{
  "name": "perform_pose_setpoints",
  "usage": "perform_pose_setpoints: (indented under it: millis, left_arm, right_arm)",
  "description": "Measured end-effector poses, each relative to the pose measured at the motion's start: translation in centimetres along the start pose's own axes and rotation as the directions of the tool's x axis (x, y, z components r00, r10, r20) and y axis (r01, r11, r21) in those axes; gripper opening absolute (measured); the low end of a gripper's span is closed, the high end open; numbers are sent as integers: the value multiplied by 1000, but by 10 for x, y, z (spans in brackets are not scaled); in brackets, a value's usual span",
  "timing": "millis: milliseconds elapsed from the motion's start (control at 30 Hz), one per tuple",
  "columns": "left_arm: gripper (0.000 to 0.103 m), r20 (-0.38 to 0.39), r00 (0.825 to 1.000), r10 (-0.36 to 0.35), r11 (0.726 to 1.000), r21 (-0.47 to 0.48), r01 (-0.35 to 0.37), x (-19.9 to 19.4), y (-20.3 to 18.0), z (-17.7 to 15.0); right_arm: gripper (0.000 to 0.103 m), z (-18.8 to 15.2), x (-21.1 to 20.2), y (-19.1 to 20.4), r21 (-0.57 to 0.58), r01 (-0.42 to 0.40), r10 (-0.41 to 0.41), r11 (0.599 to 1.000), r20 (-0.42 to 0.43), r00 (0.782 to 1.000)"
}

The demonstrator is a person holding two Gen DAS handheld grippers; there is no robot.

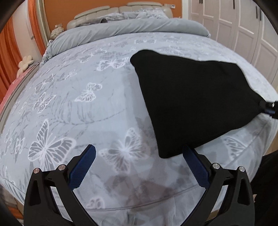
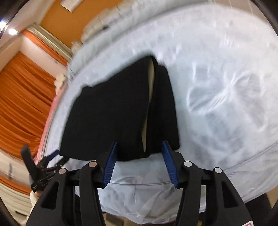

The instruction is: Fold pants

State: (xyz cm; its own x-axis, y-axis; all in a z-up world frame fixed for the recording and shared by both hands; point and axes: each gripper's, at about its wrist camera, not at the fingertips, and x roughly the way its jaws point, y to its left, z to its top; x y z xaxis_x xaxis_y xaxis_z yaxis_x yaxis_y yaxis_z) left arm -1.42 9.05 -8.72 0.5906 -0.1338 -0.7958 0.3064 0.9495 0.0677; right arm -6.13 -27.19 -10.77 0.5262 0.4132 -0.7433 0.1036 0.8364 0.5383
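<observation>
Folded black fabric pants (image 1: 194, 104) lying flat on a pale blue bedsheet printed with white and grey butterflies (image 1: 69, 104), at the near end of the bed.

Left gripper (image 1: 139, 156), black with blue ribbed pads: fingers (image 1: 83, 166) spread wide, nothing between them but bare sheet. Near corner of the pants just inside the right-hand fingertip, overlapping its tip in the left wrist view; touching or not, cannot tell. Rest of the pants stretching ahead and to the right of that fingertip. A large printed butterfly straight ahead between the two fingertips, another to the left of the left-hand finger.

Right gripper (image 2: 140, 147), same black build with blue pads: fingers (image 2: 111, 161) parted, pads not pressing on cloth. Near edge of the pants lying just past the fingertips and spanning the gap between them, extending beyond the left-hand fingertip. A slit of beige inner lining (image 2: 150, 87) showing along a fold line running ahead from the gap. Right wrist view heavily blurred on the sheet to the right of the fingers.

In the left wrist view, the right gripper's tip at the far right edge, against the right corner of the pants. In the right wrist view, the left gripper low at the left, beside the pants' left near corner.

Grey rolled duvet (image 1: 130, 29) and padded beige headboard (image 1: 104, 12) far ahead of the left fingers; orange curtains (image 2: 20, 97) off to the left.
</observation>
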Motion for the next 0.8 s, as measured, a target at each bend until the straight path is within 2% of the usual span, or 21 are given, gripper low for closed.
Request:
perform_pose_setpoints:
  millis: [33,100,200,267,300,367,400,433,467,567,633,733,767,800]
  left_arm:
    - [98,-11,1000,-3,1000,-6,3,4,-2,2]
    - [98,-5,1000,-1,1000,-25,1,5,-4,6]
    - [98,34,999,7,999,-45,-6,-3,-4,12]
    - [98,42,999,7,999,-50,-5,-5,-4,13]
    - [98,31,999,18,999,-49,-17,-1,-5,12]
    - [98,2,999,38,999,-32,-38,8,-9,11]
    - [98,-17,998,68,998,-17,-68,15,-12,10]
    - [98,-25,996,88,996,-9,-88,19,-13,9]
    - [98,-33,995,95,995,-6,-95,22,-14,8]
    - [98,-36,995,89,996,-21,-90,21,-12,7]
    - [98,-32,995,90,996,-21,-91,21,-12,7]
    - [97,-25,997,69,996,-53,-70,25,-10,9]
    - [83,-20,999,47,997,-68,-48,27,-9,10]
    - [71,-18,1000,-24,996,-88,23,29,-7,12]
  right_arm:
    - [30,0,9,4,-13,-3,3,1000,-14,1000]
    - [21,3,11,24,-112,38,-40,993,-12,999]
    - [19,18,-26,52,-186,28,-9,982,100,995]
    - [18,25,-41,57,-215,57,-24,975,156,988]
    - [20,26,-37,50,-214,94,-62,972,152,986]
    - [23,27,-10,26,-198,172,-158,965,84,984]
    - [24,23,4,10,-141,160,-157,977,34,987]
    - [26,19,1,3,-88,120,-119,989,27,993]
    - [28,15,-9,6,-76,98,-95,992,46,994]
    - [39,3,-36,25,-140,133,-114,981,133,984]
    - [58,-6,-52,30,-160,154,-124,975,182,975]
    - [65,-1,-54,13,-98,162,-142,982,185,972]
    - [67,9,-47,8,-65,162,-149,985,169,974]
    - [71,15,-36,-3,-2,141,-140,990,129,982]
